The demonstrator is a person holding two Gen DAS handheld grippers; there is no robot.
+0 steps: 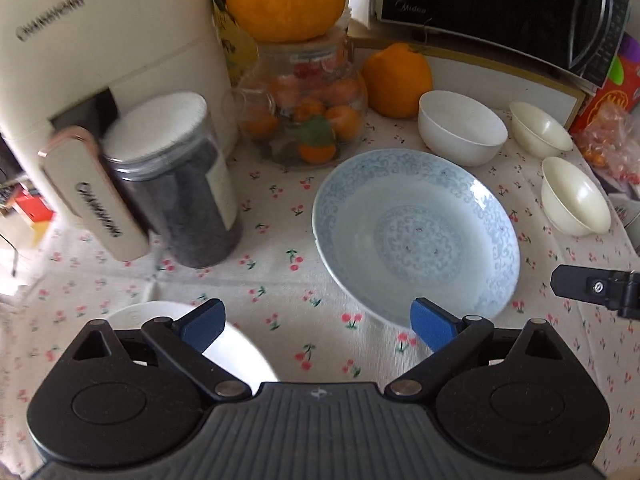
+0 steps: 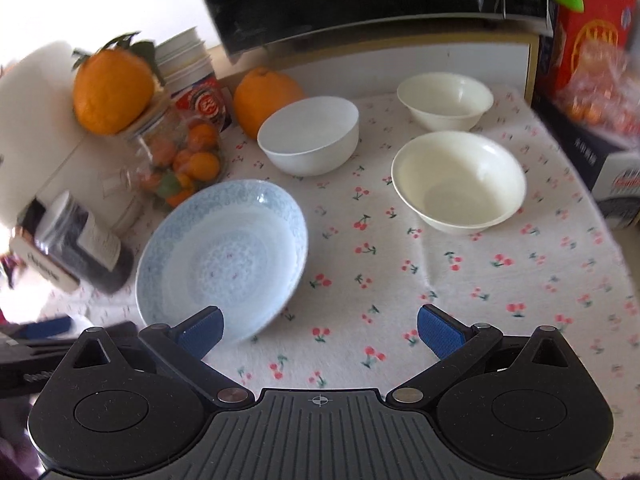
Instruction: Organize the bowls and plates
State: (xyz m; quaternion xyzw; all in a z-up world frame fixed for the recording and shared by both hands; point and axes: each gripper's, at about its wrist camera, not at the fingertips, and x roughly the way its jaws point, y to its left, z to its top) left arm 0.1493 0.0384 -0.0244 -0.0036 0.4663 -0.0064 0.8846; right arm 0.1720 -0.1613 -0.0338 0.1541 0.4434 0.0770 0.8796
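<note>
A shallow pale-blue patterned ceramic plate [image 1: 416, 232] sits mouth-up, round with no long axis, on the cherry-print cloth of the counter [image 2: 400, 280], between the two grippers. The left gripper [image 1: 316, 326] and right gripper [image 2: 320, 330] hover low, level, fingers spread and empty. A white round bowl [image 2: 310, 134] and two cream bowls [image 2: 458, 180] stand upright behind.
</note>
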